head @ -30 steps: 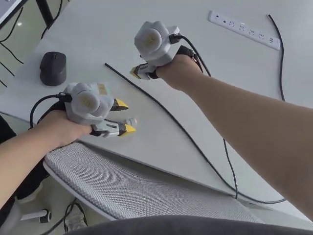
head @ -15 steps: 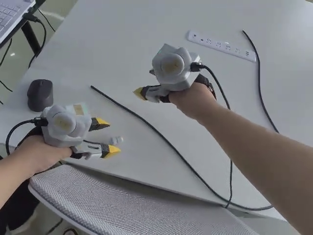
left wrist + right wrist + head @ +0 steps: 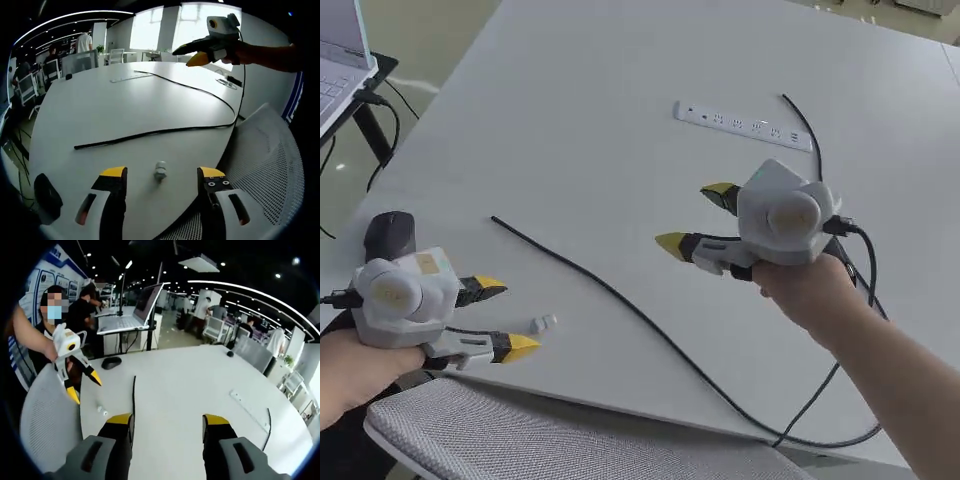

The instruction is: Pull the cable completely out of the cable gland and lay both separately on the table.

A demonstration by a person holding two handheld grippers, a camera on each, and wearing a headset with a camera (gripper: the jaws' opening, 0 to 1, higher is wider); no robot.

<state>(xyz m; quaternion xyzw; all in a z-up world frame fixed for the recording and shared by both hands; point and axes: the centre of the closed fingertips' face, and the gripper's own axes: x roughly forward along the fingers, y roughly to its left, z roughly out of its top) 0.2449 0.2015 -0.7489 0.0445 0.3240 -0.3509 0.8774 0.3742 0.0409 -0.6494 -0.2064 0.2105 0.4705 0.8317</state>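
A small white cable gland lies alone on the white table near its front edge, also in the left gripper view and the right gripper view. The black cable runs loose across the table, apart from the gland. My left gripper is open, just left of the gland, with nothing between its fingers. My right gripper hangs open above the table, right of the cable.
A white power strip lies at the back. A black mouse sits at the left edge. A laptop stands on a side stand at far left. A grey mesh chair is under the table's front edge.
The right gripper has moved right, away from the cable, and has opened. The left gripper stays open beside the gland. The head camera has swung, shifting the whole scene.
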